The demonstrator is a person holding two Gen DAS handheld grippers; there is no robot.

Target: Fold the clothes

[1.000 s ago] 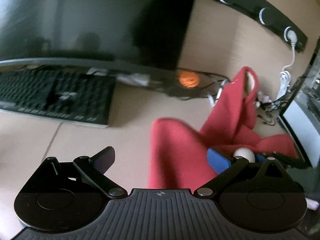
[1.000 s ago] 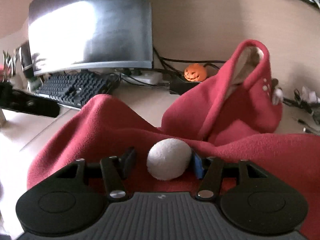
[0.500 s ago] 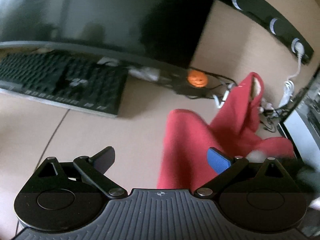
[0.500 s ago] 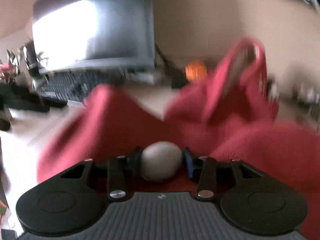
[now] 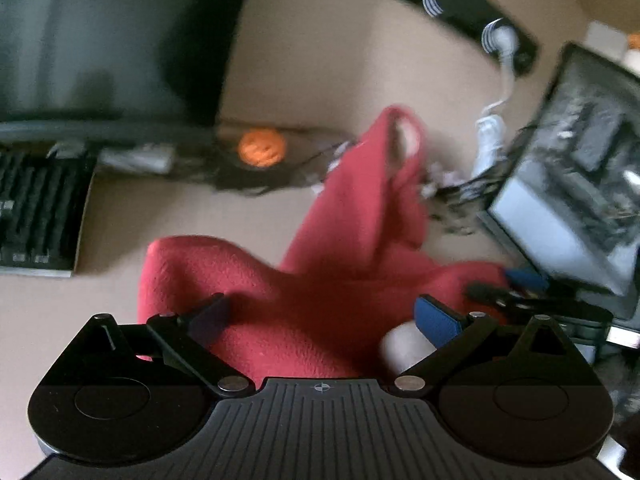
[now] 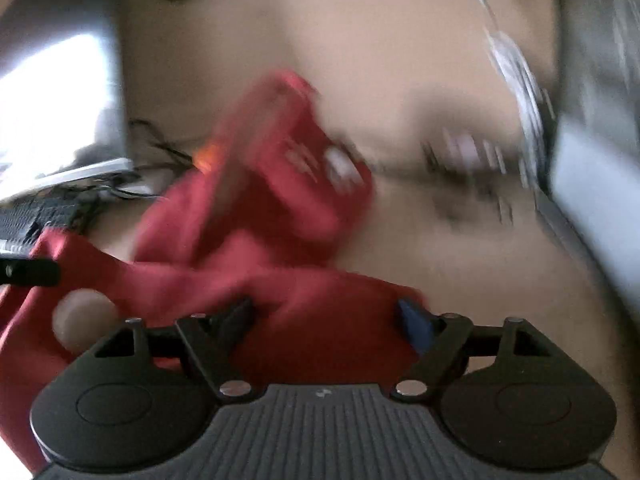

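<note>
A red fleece garment with a hood lies bunched on the beige desk. My left gripper is open, and the red fleece lies under and between its fingers without being pinched. A white pompom sits by its blue right pad. My right gripper has its jaws opening wide. Red fleece lies between them, unclamped. In the blurred right wrist view the pompom rests to the left, outside the jaws. The right gripper also shows at the garment's right end.
A dark monitor, a black keyboard and an orange pumpkin toy stand at the back left. An open laptop sits close on the right, with a tangle of cables behind the garment.
The right gripper has let go of the white pompom, spread its jaws and swung right. The left gripper has moved right, from bare desk to over the red fleece.
</note>
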